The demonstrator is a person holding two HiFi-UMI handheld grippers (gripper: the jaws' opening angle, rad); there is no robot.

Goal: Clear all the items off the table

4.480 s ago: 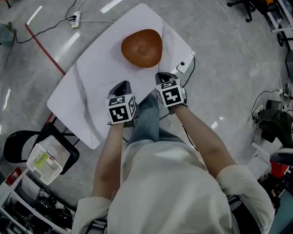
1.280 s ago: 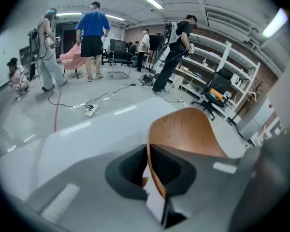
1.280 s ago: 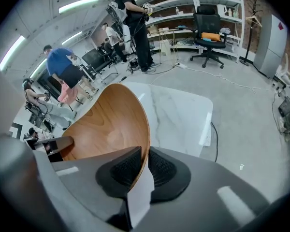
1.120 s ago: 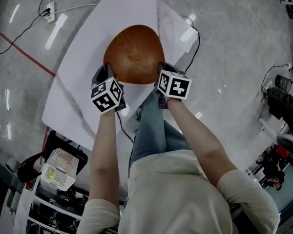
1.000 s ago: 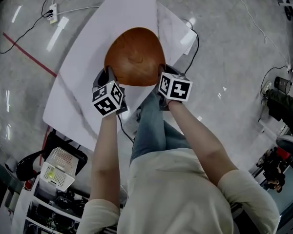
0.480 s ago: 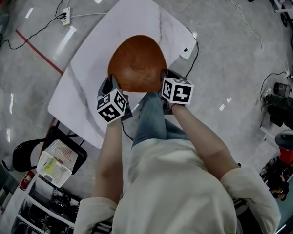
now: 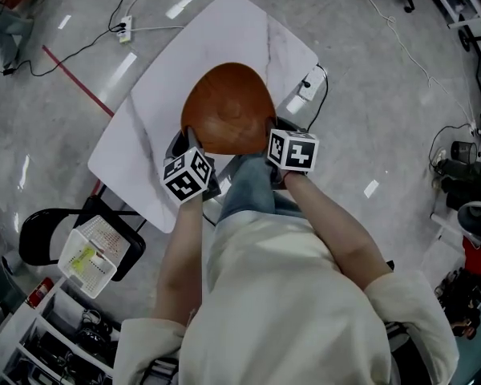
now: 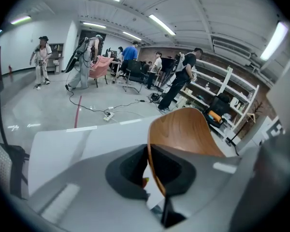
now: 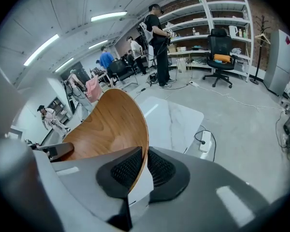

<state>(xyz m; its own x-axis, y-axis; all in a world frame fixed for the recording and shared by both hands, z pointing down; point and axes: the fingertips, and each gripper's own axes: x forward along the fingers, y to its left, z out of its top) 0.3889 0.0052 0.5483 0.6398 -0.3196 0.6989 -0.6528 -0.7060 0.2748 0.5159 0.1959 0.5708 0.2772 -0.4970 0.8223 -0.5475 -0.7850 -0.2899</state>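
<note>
Seen from the head view, a black chair [image 7: 40, 239] with a white basket [image 7: 92, 255] on it is found at the lower left, on a grey floor [image 7: 385, 95] crossed by a red line [image 7: 76, 79]. A power strip [image 7: 125, 29] lies on the floor just beyond the white marbled surface [image 7: 248, 22]. The left tool [image 7: 186, 137] is held by one hand at the near left rim of a shallow wooden bowl [image 7: 228, 107]; in the left gripper view the left tool [image 8: 148, 152] is pinched on that thin rim, the wooden bowl [image 8: 183, 134] rising to its right. The bowl is held over the near half of the surface, between both tools. At its near right rim the right tool [image 7: 272, 128] is placed; in the right gripper view the right tool [image 9: 145, 161] is likewise clamped on the edge of the wooden bowl [image 9: 111, 129], with the surface [image 9: 176, 122] seen below and beyond
</note>
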